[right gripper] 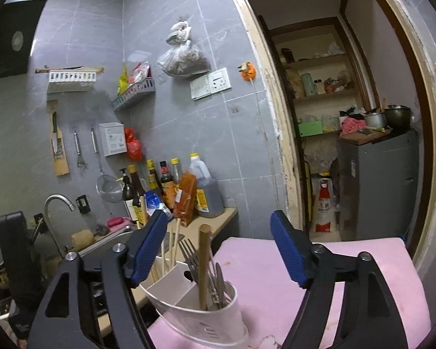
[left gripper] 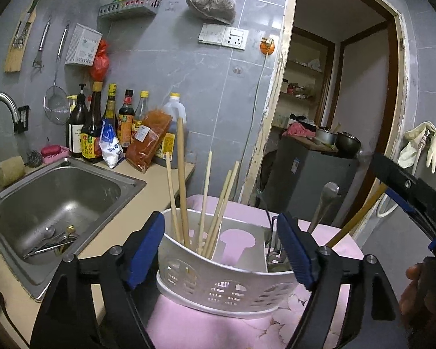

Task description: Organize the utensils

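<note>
A white perforated utensil holder (left gripper: 226,279) stands on a pink cloth (left gripper: 206,331). Several wooden chopsticks (left gripper: 183,186) lean in its left compartment. A metal spoon handle (left gripper: 324,206) and a wooden handle (left gripper: 357,218) rise from its right compartment. My left gripper (left gripper: 221,216) is open, its blue pads on either side of the holder and clear of it. In the right wrist view the holder (right gripper: 194,317) shows a fork (right gripper: 189,254) and a wooden handle (right gripper: 205,261). My right gripper (right gripper: 218,215) is open above it with nothing between its fingers.
A steel sink (left gripper: 72,186) with some utensils (left gripper: 52,244) in it lies at the left. Sauce bottles (left gripper: 107,122) line the counter's back wall. A doorway with a grey cabinet (left gripper: 305,174) opens at the right. A person's hand (left gripper: 418,290) holds the right gripper.
</note>
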Demonstrator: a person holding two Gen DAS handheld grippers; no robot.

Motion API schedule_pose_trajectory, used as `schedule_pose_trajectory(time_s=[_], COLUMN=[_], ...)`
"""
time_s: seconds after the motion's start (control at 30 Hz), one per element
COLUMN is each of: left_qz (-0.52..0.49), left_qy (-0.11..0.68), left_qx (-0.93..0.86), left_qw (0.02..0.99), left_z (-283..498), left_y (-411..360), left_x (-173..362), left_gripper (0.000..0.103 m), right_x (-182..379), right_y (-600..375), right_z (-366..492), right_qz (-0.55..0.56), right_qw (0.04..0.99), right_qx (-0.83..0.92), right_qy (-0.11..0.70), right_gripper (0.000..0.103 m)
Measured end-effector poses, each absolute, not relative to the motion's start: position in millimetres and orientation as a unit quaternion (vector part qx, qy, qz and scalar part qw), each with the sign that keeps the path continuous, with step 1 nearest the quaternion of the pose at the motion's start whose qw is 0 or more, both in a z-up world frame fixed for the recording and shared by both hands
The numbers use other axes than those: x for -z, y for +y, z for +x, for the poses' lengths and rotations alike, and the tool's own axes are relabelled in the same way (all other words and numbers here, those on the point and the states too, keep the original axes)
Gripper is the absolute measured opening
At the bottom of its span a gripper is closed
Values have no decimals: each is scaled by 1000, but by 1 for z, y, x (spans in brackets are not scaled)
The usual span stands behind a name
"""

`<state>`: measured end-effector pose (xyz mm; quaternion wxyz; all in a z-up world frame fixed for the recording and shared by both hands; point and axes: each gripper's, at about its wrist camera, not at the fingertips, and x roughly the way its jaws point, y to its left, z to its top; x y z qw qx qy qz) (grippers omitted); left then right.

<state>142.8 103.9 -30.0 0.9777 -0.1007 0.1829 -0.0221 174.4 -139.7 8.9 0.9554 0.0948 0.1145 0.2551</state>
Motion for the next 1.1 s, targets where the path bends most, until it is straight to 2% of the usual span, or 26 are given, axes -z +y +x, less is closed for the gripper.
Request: schedule_pose_trajectory(time_s=[0.33,0.4,0.73,1.1], left_qz=[-70,-60,-27,-12], left_qy=[182,177,169,195], left_qx=[13,9,33,70], left_qw=[981,982,985,978], left_z=[114,104,54,11], left_y=[102,100,84,63], left_x=[4,3,-2,16], left_gripper=[87,88,91,91], right_x=[-10,-10,-7,-2], right_y=[-173,-181,-205,-224], right_z=[141,131,68,17], right_qz=[75,71,46,52], right_qw=[963,963,967,970], right_qx=[-207,-196,-137,-91], right_qy=[158,172,210,218], right_gripper=[93,102,103,103])
